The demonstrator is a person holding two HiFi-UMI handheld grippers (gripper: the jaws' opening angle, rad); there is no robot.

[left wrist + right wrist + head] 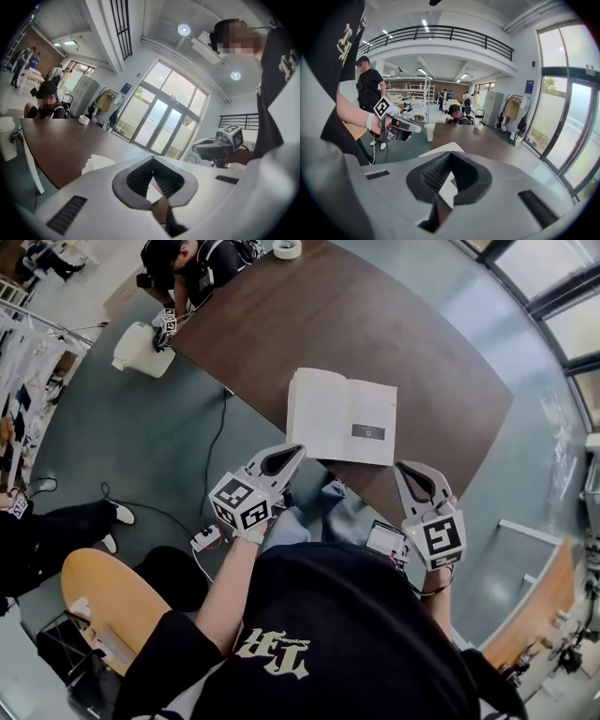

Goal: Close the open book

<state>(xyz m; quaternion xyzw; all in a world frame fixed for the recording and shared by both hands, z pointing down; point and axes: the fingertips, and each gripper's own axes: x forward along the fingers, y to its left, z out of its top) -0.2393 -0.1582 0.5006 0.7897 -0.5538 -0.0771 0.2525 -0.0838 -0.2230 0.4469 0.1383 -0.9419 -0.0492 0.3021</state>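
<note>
While the left gripper [289,454] and right gripper [406,470] are hovering, fingers closed and empty, we are judging a low slide under the open white paper book's [342,416] cover best.

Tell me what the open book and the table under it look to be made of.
The open book: paper, matte off-white pages, page edges stacked along its left side. The table: likely wood or wood-look laminate, dark brown, smooth with a soft sheen; I cannot tell which.
</note>
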